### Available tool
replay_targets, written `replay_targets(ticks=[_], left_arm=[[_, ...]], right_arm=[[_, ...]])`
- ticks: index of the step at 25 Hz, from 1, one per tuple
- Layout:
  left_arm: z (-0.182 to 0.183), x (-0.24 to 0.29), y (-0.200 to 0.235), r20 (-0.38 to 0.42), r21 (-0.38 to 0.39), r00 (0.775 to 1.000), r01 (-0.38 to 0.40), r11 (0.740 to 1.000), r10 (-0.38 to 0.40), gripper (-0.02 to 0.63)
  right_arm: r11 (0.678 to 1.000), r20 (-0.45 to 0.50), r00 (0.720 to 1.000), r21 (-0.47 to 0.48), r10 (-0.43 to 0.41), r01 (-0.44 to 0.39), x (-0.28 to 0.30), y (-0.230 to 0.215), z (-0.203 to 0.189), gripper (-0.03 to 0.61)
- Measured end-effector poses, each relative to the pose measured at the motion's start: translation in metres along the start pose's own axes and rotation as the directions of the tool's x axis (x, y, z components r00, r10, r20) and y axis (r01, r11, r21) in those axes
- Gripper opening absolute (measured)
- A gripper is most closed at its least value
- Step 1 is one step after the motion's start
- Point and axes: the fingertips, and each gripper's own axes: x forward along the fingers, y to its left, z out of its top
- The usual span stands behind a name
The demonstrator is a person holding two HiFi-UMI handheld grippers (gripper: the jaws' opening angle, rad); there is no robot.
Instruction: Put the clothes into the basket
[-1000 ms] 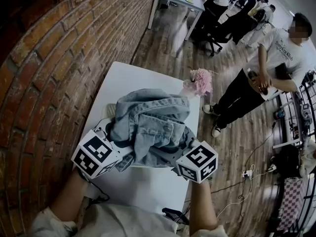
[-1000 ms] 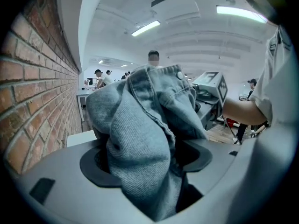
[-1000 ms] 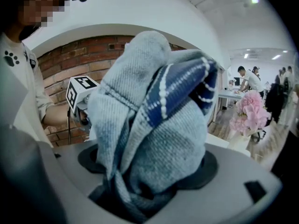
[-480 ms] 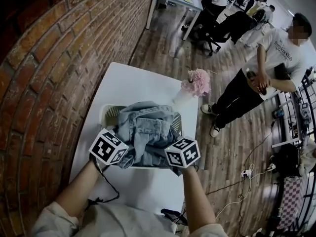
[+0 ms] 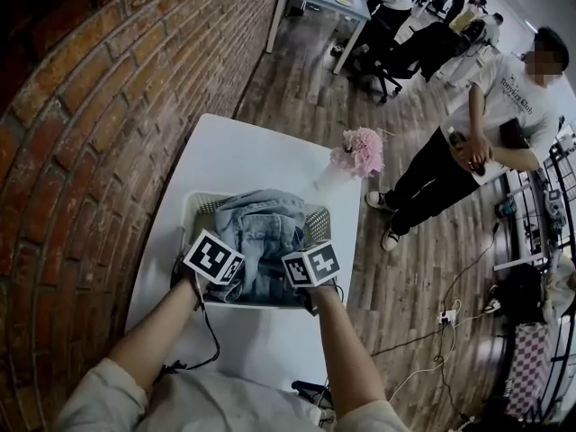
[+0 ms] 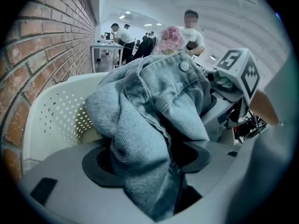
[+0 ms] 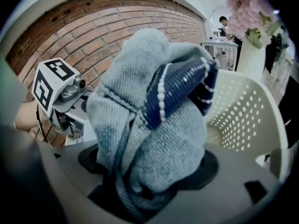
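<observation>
Nearest the brick wall, the left gripper pinches a thick fold of the denim jacket between its jaws, low over the white basket. Taking it at two edges likely bundles the bulk so it clears the rim. The jacket sits mostly inside the basket on the table, heaped above the walls. The right gripper clamps the other side, a dark-lined fold wedged between its jaws. Whether cloth reaches the basket floor is hidden under the heap, and denim buries both grippers' tips and the near rim. Pink flowers stand just beyond the basket's right corner.
</observation>
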Motion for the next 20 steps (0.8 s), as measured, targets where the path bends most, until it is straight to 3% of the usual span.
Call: replay_targets(ticks=[7, 10, 12, 20], left_arm=[[-0.005, 0.012, 0.007, -0.027, -0.03, 0.999, -0.032, 0.999, 0.031, 0.314], [-0.006, 0.008, 0.013, -0.036, -0.047, 0.997, -0.076, 0.996, 0.074, 0.359], [-0.004, 0.001, 0.016, -0.033, -0.058, 0.994, -0.103, 0.993, 0.102, 0.382], [0.006, -0.035, 0.006, 0.077, -0.086, 0.983, -0.159, 0.983, 0.166, 0.382]], right_arm=[[0.996, -0.055, 0.997, 0.071, -0.049, 0.053, 0.01, -0.013, -0.009, 0.413], [0.991, -0.053, 0.994, 0.08, -0.1, 0.104, 0.006, -0.019, -0.009, 0.47], [0.989, -0.044, 0.992, 0.078, -0.122, 0.125, 0.001, -0.019, -0.006, 0.471], [0.975, 0.134, 0.973, 0.142, -0.189, 0.169, -0.042, -0.01, 0.017, 0.471]])
